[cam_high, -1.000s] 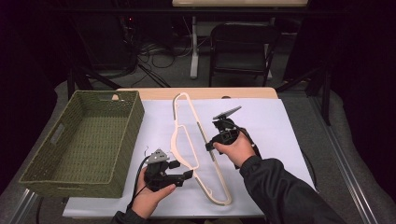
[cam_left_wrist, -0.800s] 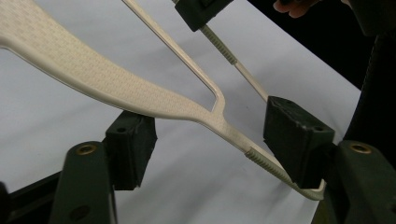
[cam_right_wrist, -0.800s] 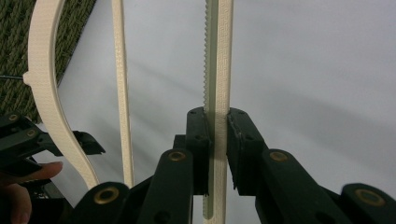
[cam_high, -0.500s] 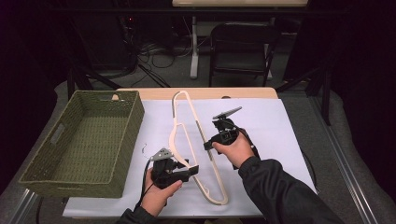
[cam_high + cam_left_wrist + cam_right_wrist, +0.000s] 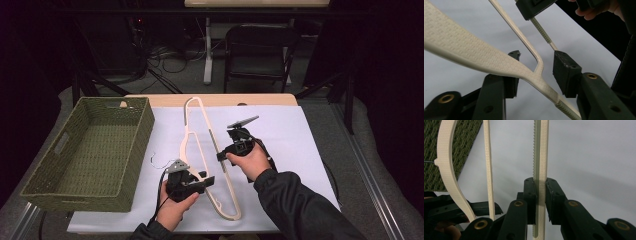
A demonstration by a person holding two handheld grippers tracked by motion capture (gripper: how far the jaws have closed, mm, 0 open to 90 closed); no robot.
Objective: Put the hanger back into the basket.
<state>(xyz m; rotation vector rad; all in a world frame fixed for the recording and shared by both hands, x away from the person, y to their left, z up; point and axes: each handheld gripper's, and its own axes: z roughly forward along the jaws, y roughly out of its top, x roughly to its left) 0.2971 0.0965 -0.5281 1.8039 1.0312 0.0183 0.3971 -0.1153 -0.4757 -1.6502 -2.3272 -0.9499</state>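
A cream plastic hanger (image 5: 186, 131) lies lengthwise on the white table cover, hook toward the far edge. My right gripper (image 5: 221, 156) is shut on its ridged straight bar (image 5: 539, 150), with both pads pressing the bar. My left gripper (image 5: 206, 179) straddles the hanger's broad textured arm (image 5: 474, 53) near the lower end. Its jaws have just been closing, and the arm runs between them. In the left gripper view a gap remains beside the right pad (image 5: 565, 72), so the pads do not press it.
A green woven basket (image 5: 145, 125) stands at the table's left side; its weave (image 5: 466, 132) appears in the right gripper view. A thin bit of wire (image 5: 157, 160) lies between basket and hanger. A dark chair (image 5: 257, 50) stands beyond the far edge.
The left gripper has shifted slightly right onto the hanger's arm and its jaws have narrowed around it. The right gripper and hanger have stayed put.
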